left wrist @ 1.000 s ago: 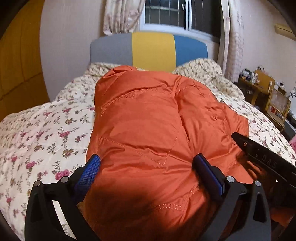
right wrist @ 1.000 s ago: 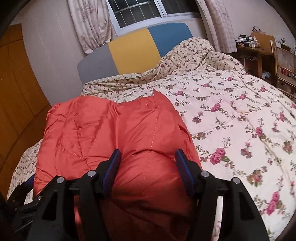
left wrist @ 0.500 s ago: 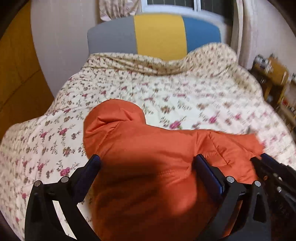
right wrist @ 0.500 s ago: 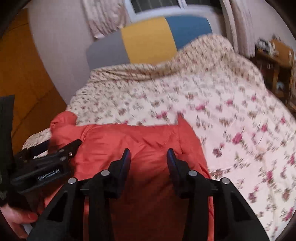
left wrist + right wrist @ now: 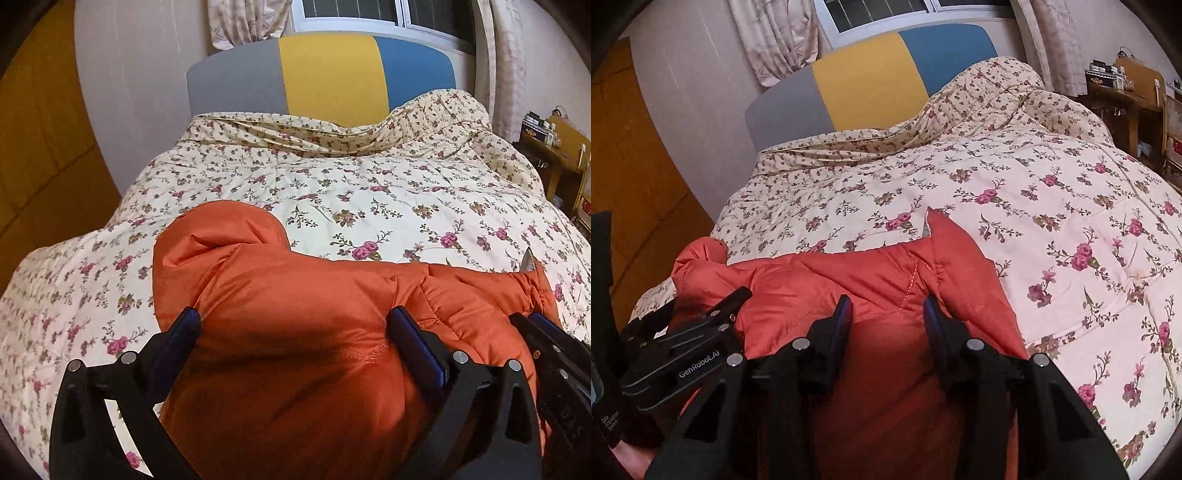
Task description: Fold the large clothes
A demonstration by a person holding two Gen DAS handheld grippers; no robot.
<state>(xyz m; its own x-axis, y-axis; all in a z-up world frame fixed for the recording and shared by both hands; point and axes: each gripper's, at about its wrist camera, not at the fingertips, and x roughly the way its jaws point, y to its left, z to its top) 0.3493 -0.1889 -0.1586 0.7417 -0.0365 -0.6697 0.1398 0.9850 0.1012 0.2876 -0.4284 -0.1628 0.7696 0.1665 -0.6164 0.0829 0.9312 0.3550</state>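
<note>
Jacket (image 5: 295,332) pulled nearer, right tool (image 5: 886,317) opening – fabric between

The orange padded jacket (image 5: 295,332) runs off the bottom edge in both views. Whether either gripper's pads pinch the fabric bulging between them is unclear. Items on the wooden desk (image 5: 1123,99) are too small to tell.

Your right gripper (image 5: 886,317) is opening its jaws around a bulge of the orange padded jacket (image 5: 871,273) near the foot edge of the floral quilt (image 5: 1052,206), your left gripper (image 5: 701,321) alongside.
</note>
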